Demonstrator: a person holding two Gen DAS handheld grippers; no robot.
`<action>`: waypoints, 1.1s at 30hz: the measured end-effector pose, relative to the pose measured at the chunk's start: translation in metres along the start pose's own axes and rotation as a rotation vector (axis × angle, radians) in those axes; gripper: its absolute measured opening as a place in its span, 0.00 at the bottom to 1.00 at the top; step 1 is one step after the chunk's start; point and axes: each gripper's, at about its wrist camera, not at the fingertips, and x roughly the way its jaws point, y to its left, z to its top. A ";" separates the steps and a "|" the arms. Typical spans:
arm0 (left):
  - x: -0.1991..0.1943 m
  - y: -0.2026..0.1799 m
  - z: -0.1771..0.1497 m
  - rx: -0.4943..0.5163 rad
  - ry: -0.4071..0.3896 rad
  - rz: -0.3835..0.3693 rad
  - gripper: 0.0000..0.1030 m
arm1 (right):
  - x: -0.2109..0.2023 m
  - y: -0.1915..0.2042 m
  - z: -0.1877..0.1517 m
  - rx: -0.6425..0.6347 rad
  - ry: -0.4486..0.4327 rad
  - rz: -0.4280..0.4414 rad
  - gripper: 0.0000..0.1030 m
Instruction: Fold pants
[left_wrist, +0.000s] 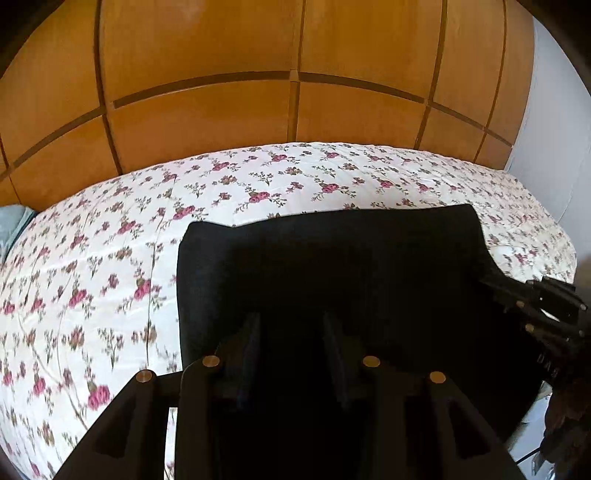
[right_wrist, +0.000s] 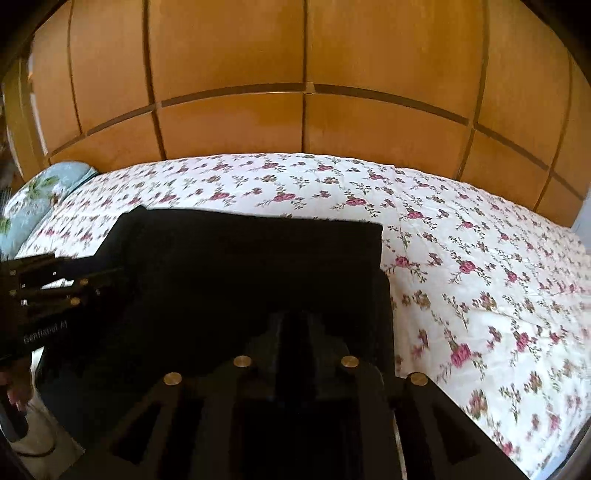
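Black pants lie flat on a floral bedspread, reaching from the near edge toward the middle of the bed. In the left wrist view my left gripper is over the near part of the pants, its jaws apart with dark cloth between and below them. In the right wrist view the pants fill the centre. My right gripper has its fingers close together over the near edge of the pants; the cloth and fingers are too dark to show a grip. Each gripper shows at the side of the other's view.
The bed has a white cover with pink roses. A wooden wardrobe stands behind it. A pale blue pillow lies at the far left. A white wall is at the right.
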 end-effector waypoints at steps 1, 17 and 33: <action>-0.002 -0.001 -0.002 -0.002 0.001 -0.002 0.35 | -0.003 0.000 -0.003 0.002 0.002 0.002 0.15; -0.042 -0.006 -0.051 -0.020 -0.012 -0.050 0.35 | -0.033 -0.024 -0.044 0.086 0.003 -0.025 0.30; -0.064 0.019 -0.085 -0.068 -0.045 -0.133 0.36 | -0.023 -0.037 -0.042 0.201 0.030 0.021 0.43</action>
